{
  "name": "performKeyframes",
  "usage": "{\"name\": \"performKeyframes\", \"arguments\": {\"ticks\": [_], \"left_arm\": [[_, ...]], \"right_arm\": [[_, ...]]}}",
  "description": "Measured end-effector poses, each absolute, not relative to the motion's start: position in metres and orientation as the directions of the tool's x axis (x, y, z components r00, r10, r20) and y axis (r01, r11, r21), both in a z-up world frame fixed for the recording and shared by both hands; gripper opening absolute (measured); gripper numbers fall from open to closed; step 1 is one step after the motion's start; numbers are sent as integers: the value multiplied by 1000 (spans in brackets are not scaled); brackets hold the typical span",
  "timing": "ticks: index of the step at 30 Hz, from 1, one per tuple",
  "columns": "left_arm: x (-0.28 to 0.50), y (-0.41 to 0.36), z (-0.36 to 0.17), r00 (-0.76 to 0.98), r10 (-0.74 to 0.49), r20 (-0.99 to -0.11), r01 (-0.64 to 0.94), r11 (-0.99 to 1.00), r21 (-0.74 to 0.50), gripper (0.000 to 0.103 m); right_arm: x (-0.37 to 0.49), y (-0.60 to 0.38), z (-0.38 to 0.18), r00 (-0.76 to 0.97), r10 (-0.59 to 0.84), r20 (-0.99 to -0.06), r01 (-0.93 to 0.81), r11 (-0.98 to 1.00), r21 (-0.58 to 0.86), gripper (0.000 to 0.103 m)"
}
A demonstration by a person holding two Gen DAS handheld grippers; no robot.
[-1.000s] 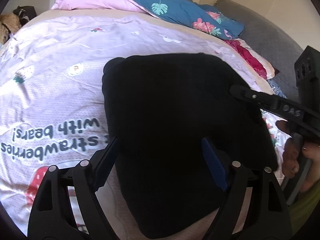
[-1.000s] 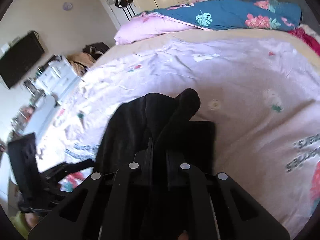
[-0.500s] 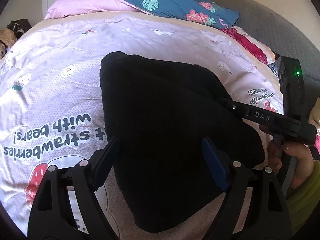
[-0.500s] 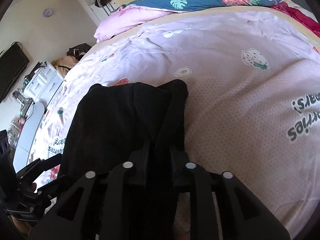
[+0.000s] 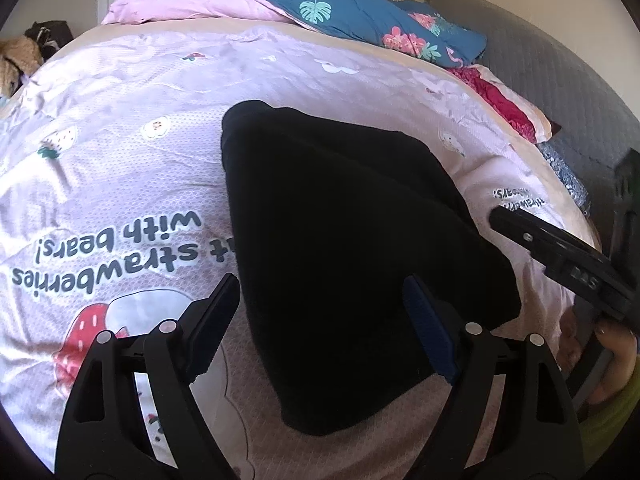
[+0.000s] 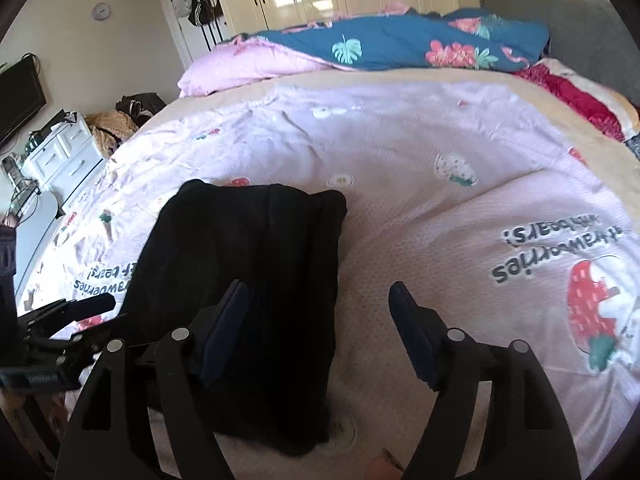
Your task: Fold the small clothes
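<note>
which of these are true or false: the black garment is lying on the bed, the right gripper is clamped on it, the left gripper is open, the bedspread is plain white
1. The black garment lies folded on the bed. True.
2. The right gripper is clamped on the garment. False: its jaws are opening and the pads press on nothing, though the garment's edge lies under the gap.
3. The left gripper is open. True: its pads stand apart above the garment.
4. The bedspread is plain white. False: it is pale pink, printed with strawberries and lettering.
5. A blue flowered quilt lies at the far side of the bed. True.
</note>
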State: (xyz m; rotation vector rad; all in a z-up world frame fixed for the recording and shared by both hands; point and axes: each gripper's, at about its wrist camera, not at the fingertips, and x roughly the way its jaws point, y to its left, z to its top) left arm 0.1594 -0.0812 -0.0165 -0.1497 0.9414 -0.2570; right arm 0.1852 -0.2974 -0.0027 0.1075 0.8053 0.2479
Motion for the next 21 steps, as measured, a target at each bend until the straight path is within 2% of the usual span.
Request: {"name": "performKeyframes", "arguments": {"ticks": [4, 8, 10, 11, 12, 13, 14, 16, 18, 21], "left_arm": [[154, -74, -15, 565, -276, -778, 136, 961, -242, 76], [152, -66, -29, 528, -281, -801, 108, 958, -264, 76], [151, -62, -36, 513, -294, -806, 98, 954, -285, 76], [150, -60, -40, 506, -305, -807, 94, 949, -300, 76], [148, -57, -42, 503, -317, -804, 92, 945, -315, 76], [147, -55, -43, 498, -338, -799, 92, 937, -338, 73], [146, -54, -42, 497, -350, -794, 96, 932, -351, 70], [145, -55, -38, 498, -366, -786, 110, 926, -362, 55], [144, -56, -37, 492, -371, -787, 124, 925, -359, 54], [145, -57, -42, 472, -379, -796, 127, 923, -365, 53]], "right_arm": [[166, -299, 3, 669, 290, -685, -193, 957, 216, 72], [163, -305, -12, 591, 410, -695, -196, 908, 370, 72], [166, -306, -24, 560, 405, -723, -161, 909, 385, 72], [166, -306, -28, 550, 402, -733, -150, 910, 386, 60], [168, -307, -33, 527, 428, -734, -153, 897, 414, 19], [168, -306, -36, 506, 470, -723, -162, 876, 455, 13], [165, -305, -34, 508, 482, -714, -165, 868, 469, 13], [157, -298, -22, 529, 498, -687, -209, 861, 463, 13], [151, -296, -15, 548, 519, -656, -224, 847, 482, 12], [153, -297, -27, 556, 417, -719, -176, 905, 389, 12]]}}
